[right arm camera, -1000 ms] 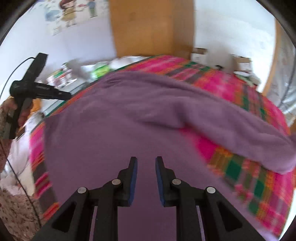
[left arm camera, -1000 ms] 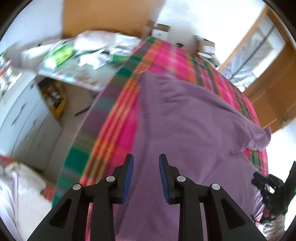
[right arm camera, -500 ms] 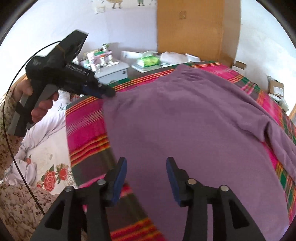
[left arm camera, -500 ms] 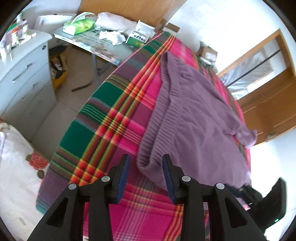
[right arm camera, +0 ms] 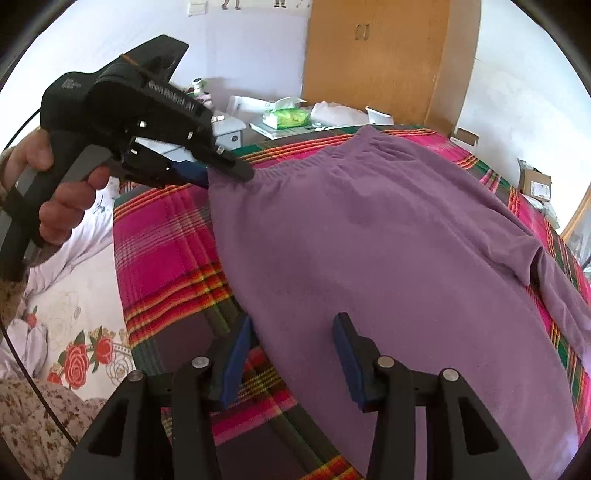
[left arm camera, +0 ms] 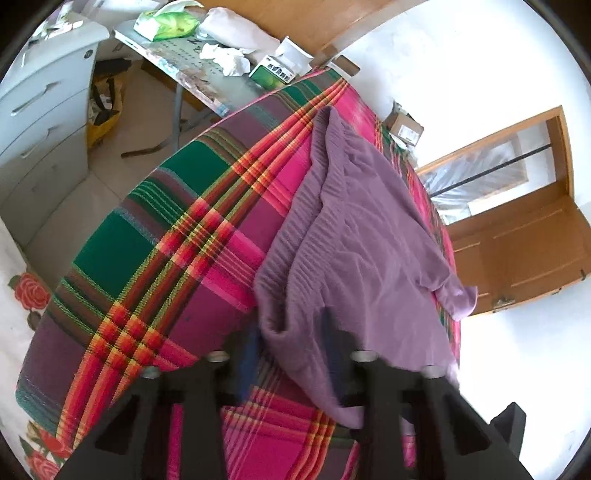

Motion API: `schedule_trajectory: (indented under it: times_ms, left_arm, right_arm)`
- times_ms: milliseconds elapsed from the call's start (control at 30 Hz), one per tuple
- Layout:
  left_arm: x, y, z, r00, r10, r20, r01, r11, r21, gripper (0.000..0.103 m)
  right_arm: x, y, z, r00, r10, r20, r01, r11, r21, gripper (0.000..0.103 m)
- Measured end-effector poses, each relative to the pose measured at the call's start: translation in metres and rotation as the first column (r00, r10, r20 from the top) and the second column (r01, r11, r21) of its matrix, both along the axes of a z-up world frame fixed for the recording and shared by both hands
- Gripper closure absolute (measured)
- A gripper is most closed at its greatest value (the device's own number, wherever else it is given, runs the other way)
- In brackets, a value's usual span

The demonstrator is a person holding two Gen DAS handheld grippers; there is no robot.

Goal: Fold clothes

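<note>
A purple sweater (left arm camera: 362, 240) (right arm camera: 369, 240) lies spread on a pink, green and red plaid blanket (left arm camera: 166, 240) (right arm camera: 159, 229), one sleeve trailing to the right. In the left wrist view my left gripper (left arm camera: 291, 350) is open and blurred, with the ribbed hem corner lying between its fingers. The right wrist view shows a hand holding that left gripper (right arm camera: 221, 173) at the hem corner. My right gripper (right arm camera: 291, 347) is wide open, low over the near side edge of the sweater, which lies between its blue pads (right arm camera: 236, 354).
A side table with a green tissue pack (left arm camera: 166, 22) and a white drawer unit (left arm camera: 37, 110) stand beyond the blanket's far-left edge. A wooden wardrobe (right arm camera: 388, 62), cardboard boxes (right arm camera: 535, 184) and a wooden door (left arm camera: 517, 251) line the walls. Floral bedding (right arm camera: 74, 332) lies at left.
Both grippers pulled back from over the sweater's middle to its near edge. The right gripper's fingers spread from narrow to wide. The left gripper came up to the hem corner.
</note>
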State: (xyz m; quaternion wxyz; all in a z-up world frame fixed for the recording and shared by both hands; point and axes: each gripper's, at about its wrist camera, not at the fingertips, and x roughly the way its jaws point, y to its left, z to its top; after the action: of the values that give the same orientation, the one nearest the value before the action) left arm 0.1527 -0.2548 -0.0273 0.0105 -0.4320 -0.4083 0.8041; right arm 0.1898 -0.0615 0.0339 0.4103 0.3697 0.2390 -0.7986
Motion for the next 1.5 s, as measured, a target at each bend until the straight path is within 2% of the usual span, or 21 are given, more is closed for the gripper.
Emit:
schedule_trajectory:
  times_ms: [67, 100, 133, 167, 367, 567, 633, 767, 833, 933, 1000, 1067, 1100, 1200, 1267, 1333, 1400, 1500]
  left_arm:
    - [0.001, -0.001, 0.000, 1.000, 0.000, -0.018, 0.001, 1.000, 0.012, 0.092]
    - [0.001, -0.003, 0.001, 1.000, 0.004, -0.027, -0.004, 1.000, 0.025, 0.092]
    - [0.001, -0.005, 0.001, 0.999, 0.009, -0.032, -0.008, 0.999, 0.036, 0.092]
    - [0.000, -0.007, 0.001, 0.999, 0.014, -0.036, -0.012, 0.999, 0.047, 0.092]
    - [0.004, -0.024, 0.014, 0.995, 0.041, -0.089, -0.037, 0.998, 0.053, 0.092]
    - [0.007, -0.042, 0.027, 0.991, 0.068, -0.115, -0.066, 0.998, 0.020, 0.092]
    - [0.009, -0.047, 0.025, 0.992, 0.077, -0.101, -0.077, 0.997, 0.000, 0.092]
    - [0.010, -0.053, 0.001, 0.995, 0.097, -0.024, -0.097, 0.995, 0.019, 0.092]
    - [0.010, -0.050, -0.005, 0.995, 0.098, -0.004, -0.098, 0.995, 0.005, 0.092]
    - [0.007, -0.048, -0.002, 0.996, 0.092, 0.001, -0.092, 0.995, -0.036, 0.090]
    - [0.008, -0.049, 0.006, 0.994, 0.111, -0.002, -0.111, 0.989, -0.095, 0.090]
    - [0.013, -0.053, 0.016, 0.989, 0.143, -0.023, -0.145, 0.980, -0.134, 0.089]
    - [0.016, -0.056, 0.021, 0.987, 0.158, -0.042, -0.162, 0.976, -0.144, 0.084]
    - [0.019, -0.057, 0.036, 0.981, 0.163, -0.102, -0.177, 0.973, -0.150, 0.082]
    - [0.012, -0.046, 0.043, 0.986, 0.115, -0.123, -0.134, 0.978, -0.159, 0.082]
    - [0.003, -0.031, 0.047, 0.989, 0.059, -0.135, -0.080, 0.984, -0.158, 0.081]
    - [-0.008, -0.008, 0.049, 0.990, -0.011, -0.138, -0.013, 0.986, -0.167, 0.076]
    - [-0.021, 0.023, 0.049, 0.984, -0.107, -0.144, 0.081, 0.981, -0.178, 0.076]
  right_arm:
    - [0.001, -0.003, 0.002, 1.000, -0.006, -0.002, 0.006, 1.000, -0.003, 0.079]
    - [0.001, -0.005, 0.003, 1.000, -0.009, -0.004, 0.009, 1.000, -0.005, 0.082]
    - [0.002, -0.007, 0.005, 1.000, -0.013, -0.005, 0.012, 1.000, -0.006, 0.093]
    - [0.002, -0.008, 0.006, 1.000, -0.016, -0.006, 0.016, 1.000, -0.008, 0.097]
    - [0.005, -0.018, 0.013, 0.999, -0.035, -0.013, 0.034, 0.999, -0.017, 0.099]
    - [0.011, -0.030, 0.030, 1.000, -0.016, -0.003, 0.016, 0.998, -0.059, 0.099]
    - [0.014, -0.036, 0.026, 1.000, 0.000, 0.018, 0.001, 0.998, -0.059, 0.099]
    - [0.015, -0.041, 0.014, 0.999, 0.015, 0.047, -0.014, 0.999, -0.038, 0.099]
    - [0.011, -0.038, 0.013, 0.998, 0.014, 0.069, -0.011, 0.999, -0.045, 0.098]
    - [0.006, -0.034, 0.012, 0.995, 0.013, 0.101, -0.008, 0.998, -0.056, 0.094]
    - [0.002, -0.031, 0.011, 0.992, 0.012, 0.122, -0.005, 0.998, -0.063, 0.093]
    - [-0.005, -0.015, 0.019, 0.992, -0.009, 0.122, 0.021, 0.995, -0.094, 0.092]
    - [-0.010, -0.002, 0.024, 0.992, -0.036, 0.120, 0.049, 0.993, -0.112, 0.091]
    - [-0.030, 0.047, 0.037, 0.979, -0.169, 0.110, 0.185, 0.970, -0.159, 0.086]
    - [-0.048, 0.095, 0.044, 0.941, -0.326, 0.092, 0.338, 0.925, -0.173, 0.084]
    - [-0.060, 0.142, 0.047, 0.872, -0.484, 0.069, 0.488, 0.858, -0.159, 0.080]
    - [-0.071, 0.191, 0.049, 0.774, -0.631, 0.048, 0.631, 0.763, -0.141, 0.078]
    - [-0.077, 0.262, 0.047, 0.605, -0.795, 0.035, 0.792, 0.597, -0.131, 0.076]
